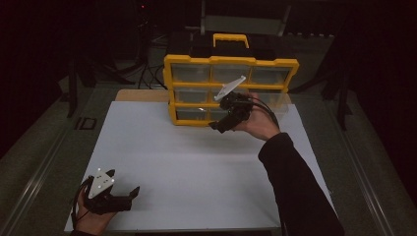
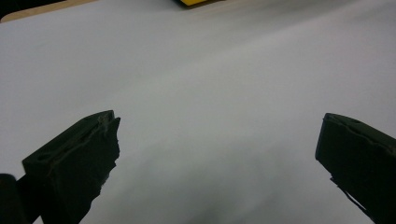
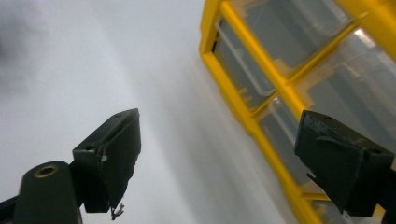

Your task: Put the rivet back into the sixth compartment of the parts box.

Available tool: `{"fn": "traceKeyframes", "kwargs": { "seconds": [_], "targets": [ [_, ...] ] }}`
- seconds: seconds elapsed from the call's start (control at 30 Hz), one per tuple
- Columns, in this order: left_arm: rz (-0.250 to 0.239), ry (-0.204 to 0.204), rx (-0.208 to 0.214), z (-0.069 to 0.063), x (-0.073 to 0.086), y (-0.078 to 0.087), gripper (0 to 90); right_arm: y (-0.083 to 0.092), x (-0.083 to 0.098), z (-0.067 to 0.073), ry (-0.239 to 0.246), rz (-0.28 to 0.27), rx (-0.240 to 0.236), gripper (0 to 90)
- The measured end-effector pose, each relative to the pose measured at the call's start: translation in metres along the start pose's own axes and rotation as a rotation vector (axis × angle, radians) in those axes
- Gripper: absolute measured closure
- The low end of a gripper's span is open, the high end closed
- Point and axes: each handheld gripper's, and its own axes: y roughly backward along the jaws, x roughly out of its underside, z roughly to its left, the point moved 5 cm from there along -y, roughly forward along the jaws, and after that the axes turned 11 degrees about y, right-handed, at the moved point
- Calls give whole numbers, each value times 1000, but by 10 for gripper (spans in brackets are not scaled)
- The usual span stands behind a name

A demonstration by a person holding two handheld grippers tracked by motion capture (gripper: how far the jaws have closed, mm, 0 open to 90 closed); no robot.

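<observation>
A yellow organizer cabinet [image 1: 228, 88] with clear drawers stands upright at the back of the white table [image 1: 196, 162]. My right gripper [image 1: 220, 124] hovers in front of its lower middle drawers, open with nothing between the jaws. In the right gripper view the cabinet's yellow frame [image 3: 261, 93] and clear drawers run diagonally just beyond the right jaw. My left gripper [image 1: 123, 184] rests low near the table's front left corner, open and empty. Its two black jaws stand wide apart over bare white surface [image 2: 210, 116] in the left gripper view.
A yellow handle [image 1: 230, 39] tops a dark case behind the cabinet. A strip of wood [image 1: 140, 95] shows behind the white sheet at the back left. Dark stands and cables sit beyond the table. A small dark object [image 1: 87, 123] lies left of the sheet.
</observation>
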Motion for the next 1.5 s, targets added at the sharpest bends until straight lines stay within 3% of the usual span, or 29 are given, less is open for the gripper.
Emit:
{"fn": "traceKeyframes", "kwargs": {
  "seconds": [0.43,0.73,1.03,1.23,1.4,1.5],
  "targets": [
    [-1,-1,-1,0,0,0,4,-15,27,41,18,-31,-29,145],
    [-2,-2,-4,0,0,1,4,-9,72,69,-19,-80,7,145],
    [-6,2,-8,1,0,2,4,15,140,85,-143,-140,85,145],
    [-17,8,-11,2,-1,4,4,45,170,91,-210,-234,163,148],
    [-21,8,-15,3,-2,4,4,50,198,98,-262,-262,207,143],
    [-21,8,-16,3,-2,4,4,54,209,103,-295,-302,207,139]
  ]
}}
